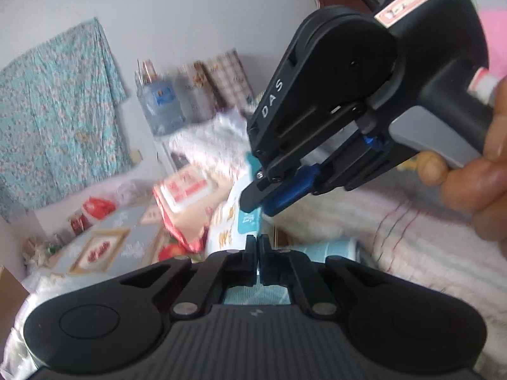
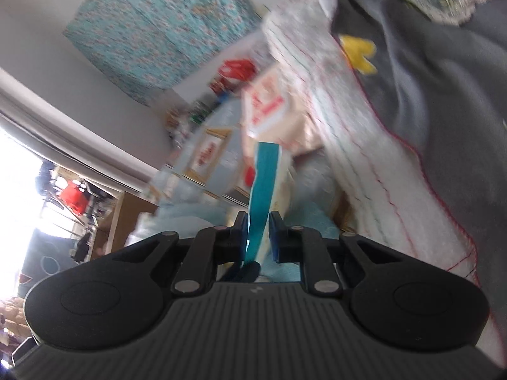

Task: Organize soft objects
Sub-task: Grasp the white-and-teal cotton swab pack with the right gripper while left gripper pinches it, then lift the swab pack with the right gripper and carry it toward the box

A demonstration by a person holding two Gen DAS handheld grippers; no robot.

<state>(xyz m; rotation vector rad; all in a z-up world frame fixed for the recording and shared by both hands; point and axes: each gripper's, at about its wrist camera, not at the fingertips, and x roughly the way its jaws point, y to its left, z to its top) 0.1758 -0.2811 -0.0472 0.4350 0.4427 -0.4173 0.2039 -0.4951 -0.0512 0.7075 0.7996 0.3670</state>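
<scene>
Spreading across the right of both blurred views, a white quilt with stitched coloured lines is covering a bed, and in the right wrist view a grey garment is lying along its edge.

A person's hand is holding the right gripper above the bed. Its jaws are standing narrow, pinching the thin edge of a teal-edged cloth, the soft thing being organised. The cloth is hanging forward from the pads, clear of the quilt. The left gripper is sitting fully closed just below it. Nothing is plainly showing between its pads, though pale teal striped fabric is lying underneath.

Judging the risks: the pinch is catching only a thin edge, so the cloth is likely slipping free if it is swung quickly. The two grippers are working very near each other and could be knocking together. The loose end could also be dragging over the clutter beyond the bed and snagging there.

Looking at the containers, a large clear water jug is standing against the far wall and looks partly filled. A cream bag with red print is leaning beside the bed. Its contents are hidden. A small red plastic bag is sitting further left, and what it is holding cannot be told.
</scene>
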